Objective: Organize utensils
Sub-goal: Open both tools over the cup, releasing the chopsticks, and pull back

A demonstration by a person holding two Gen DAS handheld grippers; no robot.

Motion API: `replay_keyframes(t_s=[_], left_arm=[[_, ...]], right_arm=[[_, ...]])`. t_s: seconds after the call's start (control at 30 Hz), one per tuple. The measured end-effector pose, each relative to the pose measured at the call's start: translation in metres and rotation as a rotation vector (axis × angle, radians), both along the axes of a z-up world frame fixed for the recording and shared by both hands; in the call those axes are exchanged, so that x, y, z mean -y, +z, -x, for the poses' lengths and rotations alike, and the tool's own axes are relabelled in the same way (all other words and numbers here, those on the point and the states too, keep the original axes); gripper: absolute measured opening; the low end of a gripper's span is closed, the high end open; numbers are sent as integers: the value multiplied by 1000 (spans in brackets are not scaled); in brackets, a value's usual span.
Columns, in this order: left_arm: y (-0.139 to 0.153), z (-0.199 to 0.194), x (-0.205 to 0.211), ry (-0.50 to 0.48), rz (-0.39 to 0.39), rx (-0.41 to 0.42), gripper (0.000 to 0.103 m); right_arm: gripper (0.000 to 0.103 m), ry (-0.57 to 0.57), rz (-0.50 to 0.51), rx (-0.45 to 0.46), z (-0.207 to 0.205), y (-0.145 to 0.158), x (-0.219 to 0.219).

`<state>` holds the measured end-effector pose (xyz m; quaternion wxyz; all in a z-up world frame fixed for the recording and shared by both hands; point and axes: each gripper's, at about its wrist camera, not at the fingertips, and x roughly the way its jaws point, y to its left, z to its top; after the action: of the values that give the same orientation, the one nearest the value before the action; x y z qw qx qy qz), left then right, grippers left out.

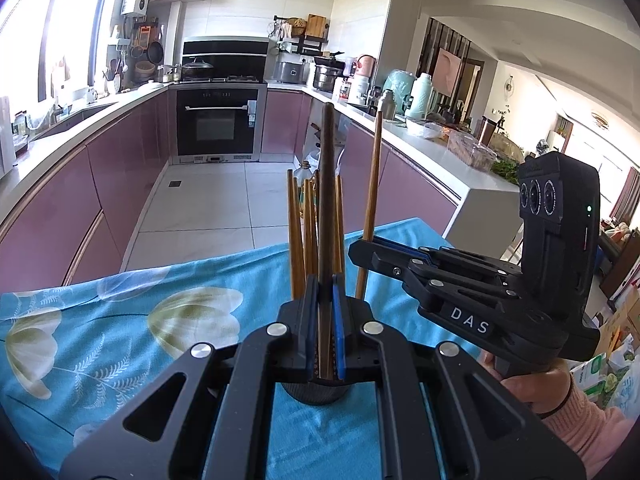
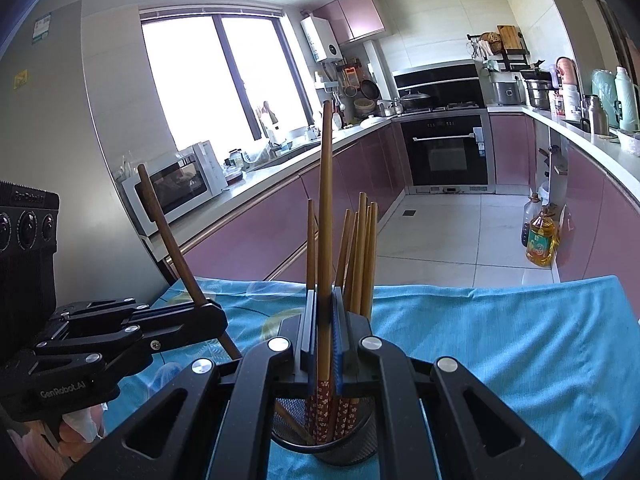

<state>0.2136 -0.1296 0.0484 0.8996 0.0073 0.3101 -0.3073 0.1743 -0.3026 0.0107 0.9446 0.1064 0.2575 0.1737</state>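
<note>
The right gripper (image 1: 366, 246), lettered "DAS", and the left gripper (image 2: 210, 308), marked "GenRobot.AI", each pinch one chopstick over the mesh holder (image 2: 324, 440).

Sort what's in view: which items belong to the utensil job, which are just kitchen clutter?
Job:
- dark chopstick in left tool
- light chopstick in right tool
- mesh holder with other chopsticks

Lying about:
- blue floral cloth
- oil bottle
- microwave
- oven

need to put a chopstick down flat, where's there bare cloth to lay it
Bare blue cloth lies open right of the mesh holder out to the table edge, and left of it over the flower print. It is crowded around the holder, where both grippers meet.
</note>
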Motion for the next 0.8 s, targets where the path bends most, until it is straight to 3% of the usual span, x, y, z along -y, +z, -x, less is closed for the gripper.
replay_keyframes(t_s=[0.8], left_arm=[[-15,-2,1,-4,-22,-26,8]], right_arm=[[6,11,-1,-45,5,-15,-4]])
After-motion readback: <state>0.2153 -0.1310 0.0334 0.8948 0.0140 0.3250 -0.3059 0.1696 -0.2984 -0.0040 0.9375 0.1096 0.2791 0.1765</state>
